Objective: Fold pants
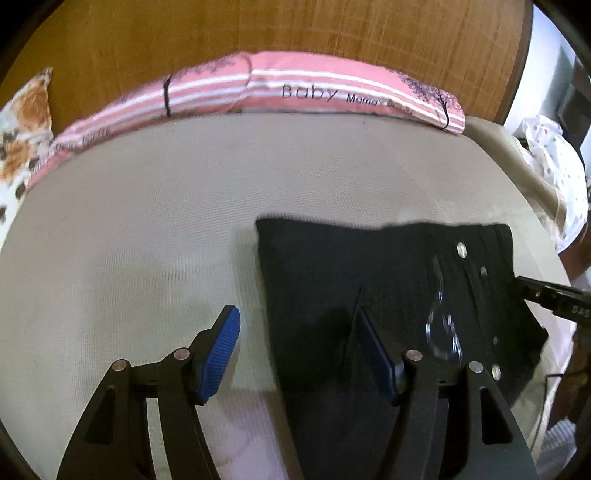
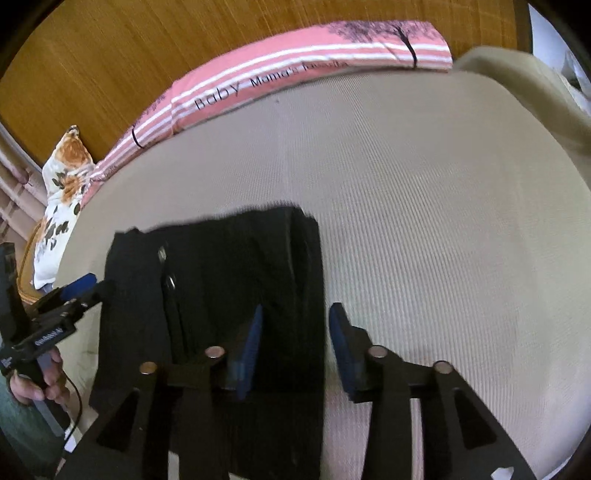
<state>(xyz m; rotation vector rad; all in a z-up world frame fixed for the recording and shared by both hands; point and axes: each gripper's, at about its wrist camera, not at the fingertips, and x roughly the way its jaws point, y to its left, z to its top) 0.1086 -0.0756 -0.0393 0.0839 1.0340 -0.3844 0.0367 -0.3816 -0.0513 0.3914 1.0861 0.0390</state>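
Observation:
Black pants [image 1: 332, 277] lie folded into a flat block on the beige bed sheet [image 1: 147, 221], with metal buttons showing near their right side. My left gripper [image 1: 299, 332] is open and straddles the pants' left edge, one blue pad [image 1: 221, 350] over the sheet and the other over the black cloth. In the right wrist view the pants [image 2: 221, 280] sit left of centre. My right gripper [image 2: 295, 328] is open and straddles their right edge, its pads not pressing the cloth. Each gripper shows at the edge of the other's view: the right gripper [image 1: 546, 295] and the left gripper [image 2: 85, 286], held by a hand [image 2: 37, 384].
A pink striped pillow [image 1: 295, 88] printed "Baby" lies along the wooden headboard [image 1: 258, 26]. A floral pillow [image 2: 62, 206] sits at the bed's far left corner. A white dotted cloth [image 1: 554, 166] lies off the bed's right side. Bare sheet [image 2: 443, 221] stretches right of the pants.

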